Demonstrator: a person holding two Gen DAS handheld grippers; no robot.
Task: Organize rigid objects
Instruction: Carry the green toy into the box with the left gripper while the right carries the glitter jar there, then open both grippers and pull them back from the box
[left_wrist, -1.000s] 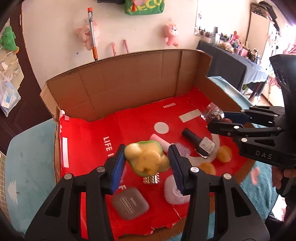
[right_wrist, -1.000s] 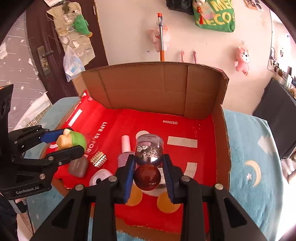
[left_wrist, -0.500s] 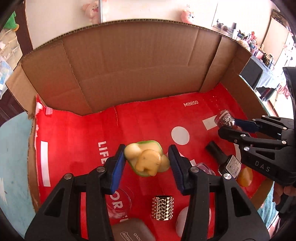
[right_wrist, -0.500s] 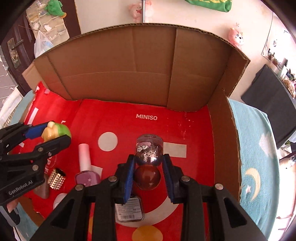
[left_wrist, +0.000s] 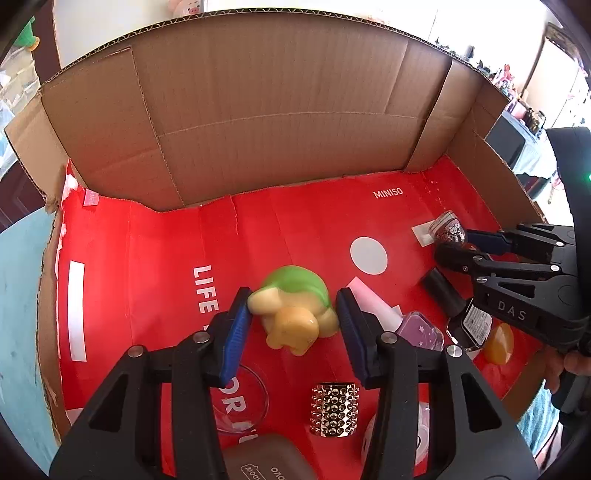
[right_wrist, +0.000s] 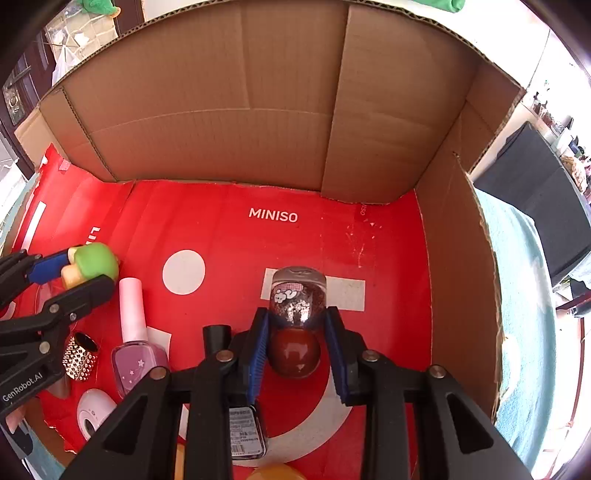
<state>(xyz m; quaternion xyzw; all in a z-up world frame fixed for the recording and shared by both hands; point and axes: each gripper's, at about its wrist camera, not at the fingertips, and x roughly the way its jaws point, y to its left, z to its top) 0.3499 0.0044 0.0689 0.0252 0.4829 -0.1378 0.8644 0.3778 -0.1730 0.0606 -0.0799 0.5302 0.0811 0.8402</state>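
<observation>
Nearest the left wrist camera, along the front edge of the cardboard box (left_wrist: 258, 122), lay a grey case (left_wrist: 266, 459), a clear glass dish (left_wrist: 242, 402) and a studded gold cylinder (left_wrist: 334, 410), all on the box's red printed floor. Just beyond them the left tongs (left_wrist: 293, 314) reached forward low over that floor, their blue pads touching or almost touching the sides of a green and yellow toy figure (left_wrist: 293, 312); the toy was blurred, so whether it was pinched or loose between them could not be told. To its right lay a purple nail polish bottle (left_wrist: 402, 319) with a pale pink cap, a dark bottle (left_wrist: 458, 314) with a black cap, and a small orange piece (left_wrist: 498, 343) near the right front edge. In the right wrist view, the right tongs (right_wrist: 297, 339) came in level from the front, their blue pads pinching a small glitter-filled bottle (right_wrist: 297, 301) with a round dark red cap (right_wrist: 293, 352) held between the fingers, the bottle's base pointing toward the back wall above a white rectangle printed on the floor. A white rounded gadget (right_wrist: 94, 411) sat at the front left corner there. Farther back the floor showed a white circle and the word MINISO, then the tall brown back and side walls. The box stood on a table (right_wrist: 524, 325) covered in a light blue cloth.
</observation>
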